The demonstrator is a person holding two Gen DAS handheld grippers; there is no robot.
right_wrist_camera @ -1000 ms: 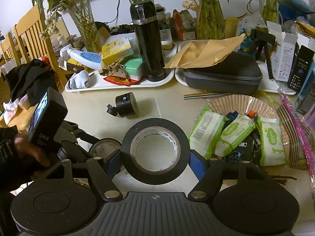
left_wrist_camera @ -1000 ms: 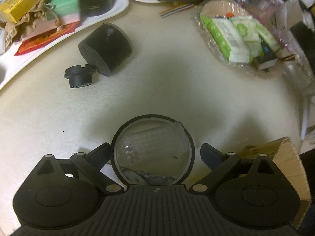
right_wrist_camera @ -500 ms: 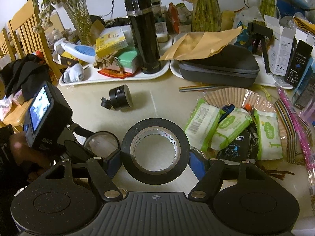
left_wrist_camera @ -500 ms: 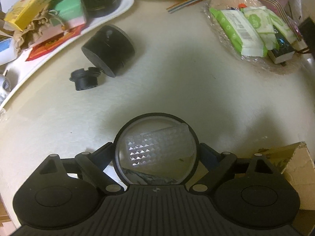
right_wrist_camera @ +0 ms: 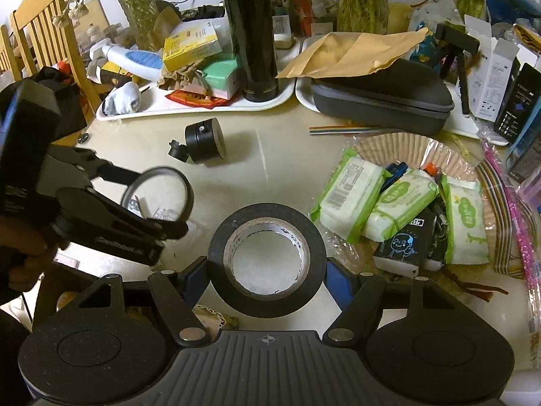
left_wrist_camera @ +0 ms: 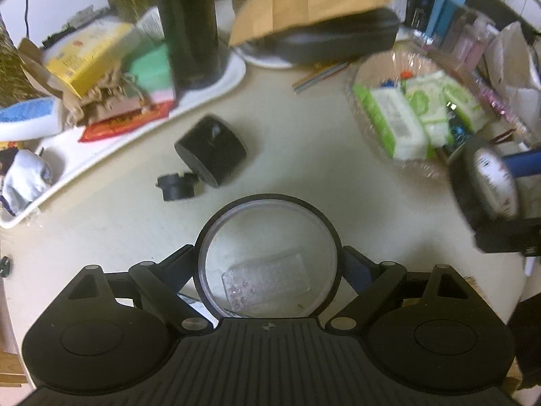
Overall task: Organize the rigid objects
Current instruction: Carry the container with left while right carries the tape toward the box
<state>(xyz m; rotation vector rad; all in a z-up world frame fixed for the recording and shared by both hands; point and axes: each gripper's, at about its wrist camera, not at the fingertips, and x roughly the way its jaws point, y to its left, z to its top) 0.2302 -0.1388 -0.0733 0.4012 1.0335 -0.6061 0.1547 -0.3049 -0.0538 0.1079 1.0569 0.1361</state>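
Observation:
My left gripper (left_wrist_camera: 268, 260) is shut on a round magnifying lens (left_wrist_camera: 267, 233) with a black rim, one finger pressing each side. The right wrist view shows that lens (right_wrist_camera: 159, 172) held up off the cream table (right_wrist_camera: 263, 165) in the left gripper (right_wrist_camera: 157, 203). A clear studded plastic piece (left_wrist_camera: 267, 284) lies below and shows through the glass. My right gripper (right_wrist_camera: 267, 267) is shut on a black tape roll (right_wrist_camera: 219, 250), which also appears at the right edge of the left wrist view (left_wrist_camera: 487, 182). A black cylinder with a small knob (right_wrist_camera: 204, 140) lies on the table beyond.
At the back, a white tray (right_wrist_camera: 189, 111) carries a black flask (right_wrist_camera: 250, 34), boxes and a sock. A grey zip case (right_wrist_camera: 382, 98) sits under a brown envelope. A paper basket (right_wrist_camera: 389, 145) of wipe packs is on the right. A wooden chair (right_wrist_camera: 44, 27) and a hand (right_wrist_camera: 20, 260) are on the left.
The left gripper has risen with the lens and tilted up, so the back of the table shows. The plastic piece looks smaller through the glass. The right gripper and tape stay put.

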